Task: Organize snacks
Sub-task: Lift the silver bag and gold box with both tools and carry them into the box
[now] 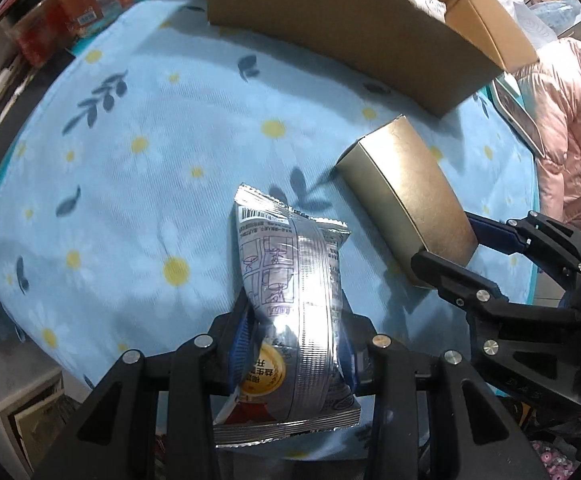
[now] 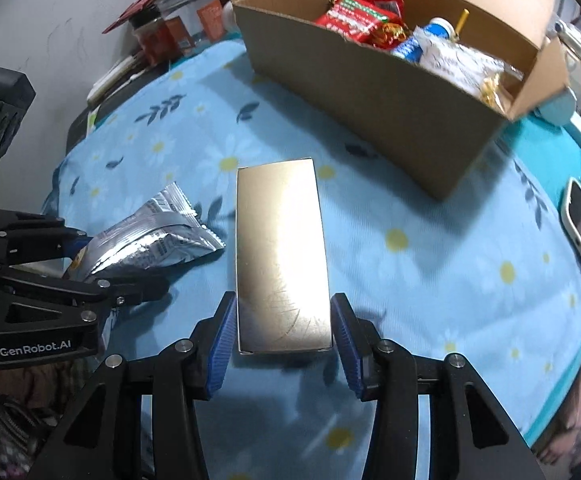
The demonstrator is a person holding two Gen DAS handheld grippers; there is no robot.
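only the right wrist view looks into the open brown cardboard carton (image 2: 374,92) at the far side of the table: red wrapped snacks (image 2: 360,16), a blue-capped bottle (image 2: 436,30) and a pale crinkled bag (image 2: 460,66) lie inside. the left wrist view shows just the carton's outer wall (image 1: 330,32), plus a person's pink padded coat (image 1: 566,120) at the right edge.

the silver foil snack packet (image 1: 290,304) is puffy, printed with a barcode and a yellow round label, and sits above the blue daisy-print tablecloth (image 1: 130,184). the left gripper (image 1: 294,348) is clenched on its lower half.

the flat gold rectangular box (image 2: 280,256) is plain and shiny, just beside the packet. the right gripper (image 2: 284,332) grasps its near end, blue pads (image 2: 222,344) against both long sides.
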